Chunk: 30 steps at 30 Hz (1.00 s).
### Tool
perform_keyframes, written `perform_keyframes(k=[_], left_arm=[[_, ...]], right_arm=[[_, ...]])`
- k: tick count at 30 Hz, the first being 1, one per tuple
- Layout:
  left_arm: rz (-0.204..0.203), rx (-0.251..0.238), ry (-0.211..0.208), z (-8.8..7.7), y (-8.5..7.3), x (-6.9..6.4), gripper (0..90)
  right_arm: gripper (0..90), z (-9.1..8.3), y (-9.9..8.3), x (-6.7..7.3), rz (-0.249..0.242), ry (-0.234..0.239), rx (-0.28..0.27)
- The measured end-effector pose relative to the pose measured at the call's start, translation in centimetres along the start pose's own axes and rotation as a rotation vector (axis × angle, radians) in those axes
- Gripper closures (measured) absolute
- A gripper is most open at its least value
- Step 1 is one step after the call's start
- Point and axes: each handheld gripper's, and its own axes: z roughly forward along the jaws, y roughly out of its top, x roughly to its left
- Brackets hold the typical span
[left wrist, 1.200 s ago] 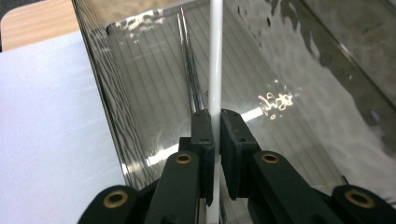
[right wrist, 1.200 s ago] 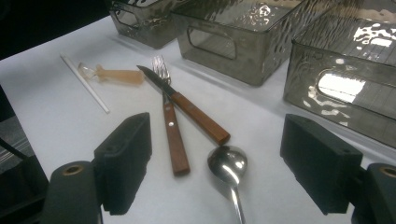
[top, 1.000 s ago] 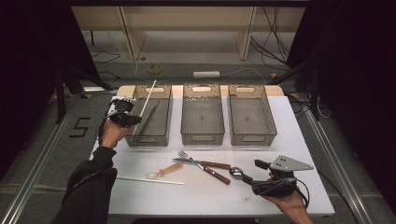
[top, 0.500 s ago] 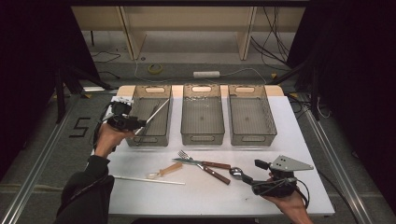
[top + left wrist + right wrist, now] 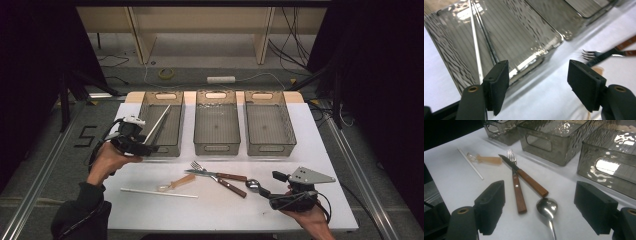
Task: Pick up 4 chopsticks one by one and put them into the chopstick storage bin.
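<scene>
A long white straw (image 5: 159, 121) leans inside the left grey bin (image 5: 176, 131), its top on the far rim; the straw (image 5: 475, 37) lies beyond my jaws in the left gripper view. My left gripper (image 5: 148, 146) hovers at that bin's near left corner. Its jaws have just been opening and nothing is between them (image 5: 536, 85). My right gripper (image 5: 272, 185) rests open at the table's near right, pointing left at a steel spoon (image 5: 547, 207). Nothing sits between its jaws (image 5: 541, 191).
Middle bin (image 5: 216, 146) and right bin (image 5: 270, 147) stand beside the left one. On the table lie a fork (image 5: 199, 166), a wooden-handled knife (image 5: 220, 175), a tan-handled clear spoon (image 5: 175, 182) and a second white straw (image 5: 159, 193).
The straw, held upright over the left bin a second ago, tipped down and now rests in the bin. My left gripper let it go and drew back toward the near side. The right gripper stayed put.
</scene>
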Motion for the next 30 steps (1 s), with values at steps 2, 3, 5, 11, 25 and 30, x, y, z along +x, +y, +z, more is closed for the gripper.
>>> perform_keyframes(k=[2,3,5,11,25,30], left_arm=[[0.016,0.006,-0.001,-0.1,-0.1,-0.2,32.7],[0.033,0.012,-0.002,-0.2,-0.2,-0.4,32.5],[0.068,0.035,-0.010,-0.4,-0.6,-1.0,31.8],[0.118,0.095,-0.007,-0.4,-1.4,-1.6,30.9],[0.258,0.213,-0.045,0.1,-3.2,-3.5,28.2],[0.309,0.256,-0.071,0.1,-3.8,-4.0,28.7]], right_arm=[[26.0,0.0,0.0,0.1,-0.001,0.001,-0.003],[26.0,0.0,0.1,0.1,-0.002,0.001,-0.004],[26.0,0.0,0.1,0.1,-0.002,0.000,-0.002],[25.9,0.0,0.0,0.1,-0.011,0.000,0.002],[26.0,0.1,0.0,0.0,-0.009,0.001,0.007],[25.9,0.1,0.0,0.1,-0.011,0.001,0.007]])
